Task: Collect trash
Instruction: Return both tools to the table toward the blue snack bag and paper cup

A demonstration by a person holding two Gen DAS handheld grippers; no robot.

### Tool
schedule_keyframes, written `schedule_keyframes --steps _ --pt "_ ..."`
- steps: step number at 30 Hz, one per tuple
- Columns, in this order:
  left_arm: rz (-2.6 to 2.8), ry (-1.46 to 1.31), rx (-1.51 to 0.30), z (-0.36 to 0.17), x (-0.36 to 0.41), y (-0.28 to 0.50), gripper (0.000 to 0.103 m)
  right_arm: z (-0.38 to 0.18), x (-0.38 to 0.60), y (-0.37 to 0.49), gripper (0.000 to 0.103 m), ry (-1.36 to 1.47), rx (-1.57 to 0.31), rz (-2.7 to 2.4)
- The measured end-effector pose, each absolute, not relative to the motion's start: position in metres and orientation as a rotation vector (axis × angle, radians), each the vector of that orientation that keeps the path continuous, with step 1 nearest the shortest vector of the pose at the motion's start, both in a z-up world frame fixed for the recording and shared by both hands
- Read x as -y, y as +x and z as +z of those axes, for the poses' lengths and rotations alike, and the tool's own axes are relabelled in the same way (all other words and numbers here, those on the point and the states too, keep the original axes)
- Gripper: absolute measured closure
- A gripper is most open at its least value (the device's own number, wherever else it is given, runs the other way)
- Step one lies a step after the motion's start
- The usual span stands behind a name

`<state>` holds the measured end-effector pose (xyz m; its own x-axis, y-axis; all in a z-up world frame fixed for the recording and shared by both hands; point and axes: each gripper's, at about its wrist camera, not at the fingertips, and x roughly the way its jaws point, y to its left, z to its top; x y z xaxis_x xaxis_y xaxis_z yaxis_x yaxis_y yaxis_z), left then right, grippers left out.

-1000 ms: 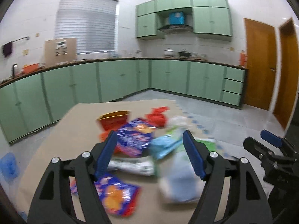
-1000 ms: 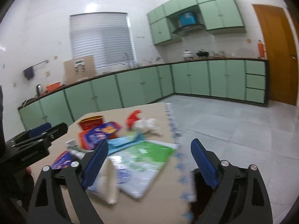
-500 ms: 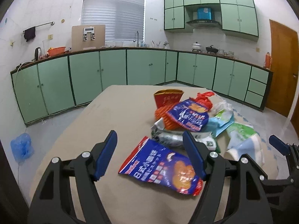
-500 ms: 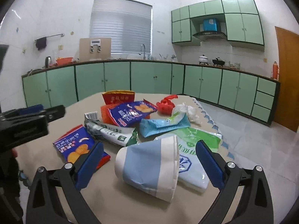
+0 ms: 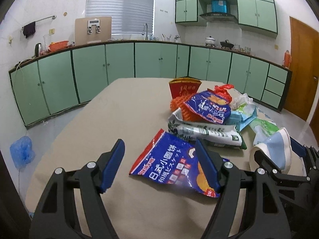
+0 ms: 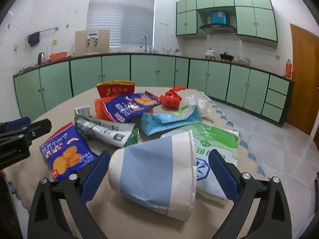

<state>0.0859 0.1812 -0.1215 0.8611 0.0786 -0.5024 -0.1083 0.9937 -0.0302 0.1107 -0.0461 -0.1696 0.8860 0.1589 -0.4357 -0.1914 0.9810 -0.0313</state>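
Observation:
Several pieces of trash lie on a beige table [image 5: 123, 107]. A blue snack bag [image 5: 173, 163] lies just ahead of my open, empty left gripper [image 5: 159, 165]; it also shows in the right wrist view [image 6: 65, 151]. A crushed blue and white paper cup [image 6: 157, 169] lies on its side between the open fingers of my right gripper [image 6: 159, 171]; it also shows in the left wrist view [image 5: 273, 149]. Behind are a white and green wrapper [image 6: 105, 128], a second blue snack bag [image 6: 129, 105], a light blue pouch [image 6: 169, 119], a green and white bag [image 6: 213, 143], a red bag [image 6: 115, 88] and a red knotted bag [image 6: 172, 97].
The table's right edge [image 6: 245, 139] drops to a tiled floor. Green cabinets [image 5: 155, 59] run along the far wall. A blue plastic bag [image 5: 21, 151] lies on the floor at the left. A wooden door [image 5: 303, 67] is at the right.
Both grippers have moved in toward the trash. The paper cup now lies between my right fingers, and the blue snack bag is nearer my left gripper.

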Motion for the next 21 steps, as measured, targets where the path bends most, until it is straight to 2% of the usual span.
schedule_keyframes --steps 3,8,12,16,21 --pt "0.086 -0.061 -0.544 -0.127 -0.18 0.09 0.029 -0.174 0.047 0.115 0.018 -0.072 -0.48 0.205" --pt "0.075 -0.074 -0.592 -0.138 -0.18 0.098 0.026 -0.173 0.05 0.116 0.023 -0.065 -0.493 0.239" --pt "0.082 -0.077 -0.619 -0.143 -0.182 0.104 0.024 -0.168 0.057 0.115 0.024 -0.048 -0.488 0.236" --pt "0.094 -0.099 -0.645 -0.148 -0.189 0.109 0.017 -0.16 0.062 0.113 0.024 -0.042 -0.471 0.24" --pt "0.085 -0.134 -0.697 -0.159 -0.195 0.118 0.017 -0.156 0.063 0.112 0.023 -0.056 -0.46 0.241"
